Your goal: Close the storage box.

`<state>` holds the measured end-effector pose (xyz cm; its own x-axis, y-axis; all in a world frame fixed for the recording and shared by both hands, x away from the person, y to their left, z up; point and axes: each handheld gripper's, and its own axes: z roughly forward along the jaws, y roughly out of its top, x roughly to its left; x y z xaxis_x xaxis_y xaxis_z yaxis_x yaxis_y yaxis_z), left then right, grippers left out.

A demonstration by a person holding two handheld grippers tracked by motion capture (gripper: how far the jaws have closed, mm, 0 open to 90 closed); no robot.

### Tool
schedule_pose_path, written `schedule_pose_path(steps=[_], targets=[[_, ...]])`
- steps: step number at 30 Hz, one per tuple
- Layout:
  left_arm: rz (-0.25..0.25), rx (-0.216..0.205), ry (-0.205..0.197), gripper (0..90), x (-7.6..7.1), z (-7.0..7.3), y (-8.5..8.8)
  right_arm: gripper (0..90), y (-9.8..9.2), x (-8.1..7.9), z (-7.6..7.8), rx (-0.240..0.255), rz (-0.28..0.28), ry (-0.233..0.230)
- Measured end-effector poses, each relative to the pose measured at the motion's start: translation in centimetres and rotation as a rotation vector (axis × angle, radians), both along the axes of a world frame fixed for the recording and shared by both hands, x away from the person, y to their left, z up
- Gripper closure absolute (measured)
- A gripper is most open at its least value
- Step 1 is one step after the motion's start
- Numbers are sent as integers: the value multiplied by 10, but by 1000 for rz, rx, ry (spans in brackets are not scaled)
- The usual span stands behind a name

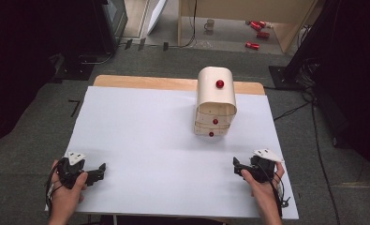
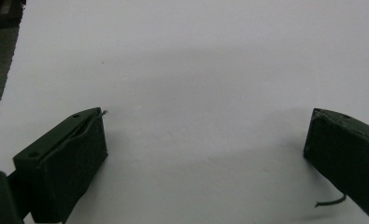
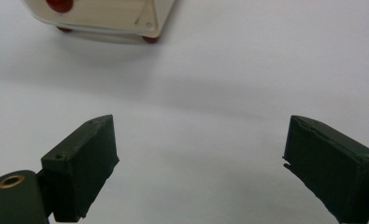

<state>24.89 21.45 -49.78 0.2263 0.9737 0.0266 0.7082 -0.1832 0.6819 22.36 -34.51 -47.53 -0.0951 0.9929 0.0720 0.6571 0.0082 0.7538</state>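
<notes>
A small cream-coloured chest of drawers with red ball knobs stands on the white table, right of its middle toward the back. Its lower front corner and a red knob appear at the top of the right gripper view. My right gripper rests near the front right of the table, open, with only bare table between its jaws. My left gripper sits at the front left, also open over bare table. A hand holds each gripper.
A wooden strip shows along the table's far edge. Beyond it on the floor lie red cans, a mug, cables and dark equipment at both sides.
</notes>
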Motion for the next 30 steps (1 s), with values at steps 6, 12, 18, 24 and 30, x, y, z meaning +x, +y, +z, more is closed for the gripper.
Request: schedule_pose_path(steps=[6,12,18,24,30], targets=[[0,0,0,0,0,0,0,93,-14,-9,-5,7,-26,11],[0,0,0,0,0,0,0,93,-34,-23,-13,-4,-51,27],[0,0,0,0,0,0,0,93,-45,-32,-18,-14,-83,44],[0,0,0,0,0,0,0,92,-52,-35,-25,-26,-74,50],[0,0,0,0,0,0,0,87,-50,-35,-28,-59,-61,32]])
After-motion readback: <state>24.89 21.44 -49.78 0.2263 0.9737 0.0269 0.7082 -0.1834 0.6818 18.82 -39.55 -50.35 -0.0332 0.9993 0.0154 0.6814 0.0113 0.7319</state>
